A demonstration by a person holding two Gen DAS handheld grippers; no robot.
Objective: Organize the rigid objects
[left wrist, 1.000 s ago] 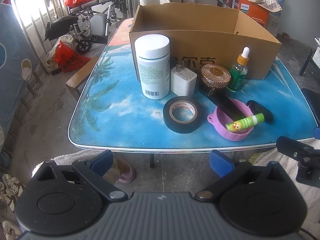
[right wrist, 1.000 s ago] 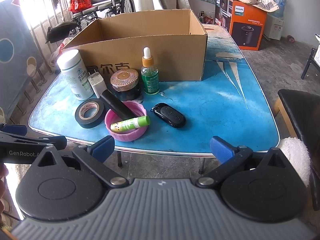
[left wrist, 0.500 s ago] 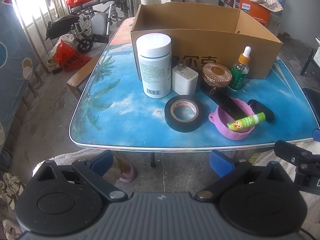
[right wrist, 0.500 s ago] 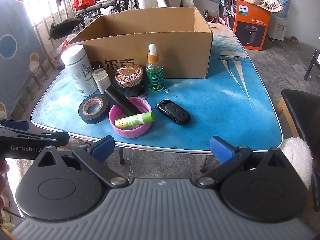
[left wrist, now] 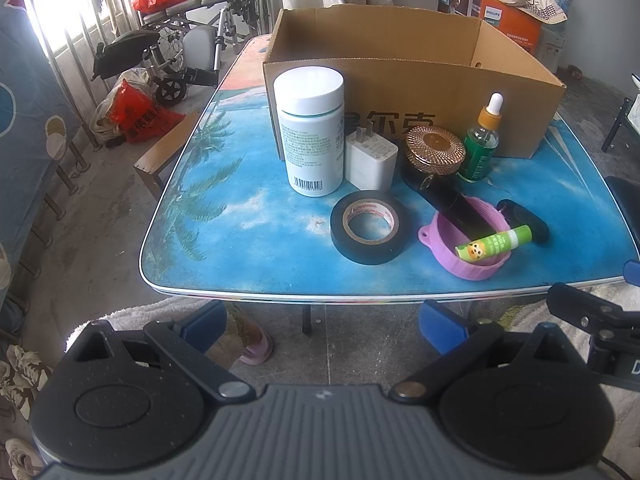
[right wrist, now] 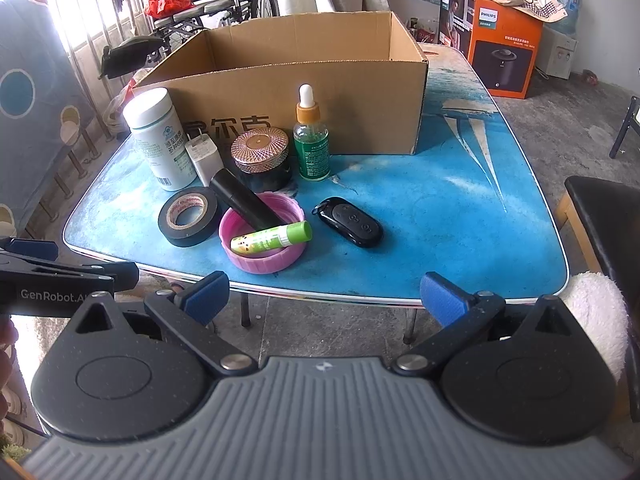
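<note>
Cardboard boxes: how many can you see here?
2. The open brown cardboard box stands on the blue table; an orange printed cardboard box sits on the floor behind. Others may be hidden.

Your right side of the table point(right wrist: 460, 208) is bare, so you can reach in freely past the key fob point(right wrist: 352, 226). On the left, the white bottle point(left wrist: 312, 136), charger point(left wrist: 370, 160), tape roll point(left wrist: 369, 226) and pink lid point(left wrist: 468, 240) crowd the front wall of the cardboard box point(left wrist: 420, 88); its open top is unobstructed.
</note>
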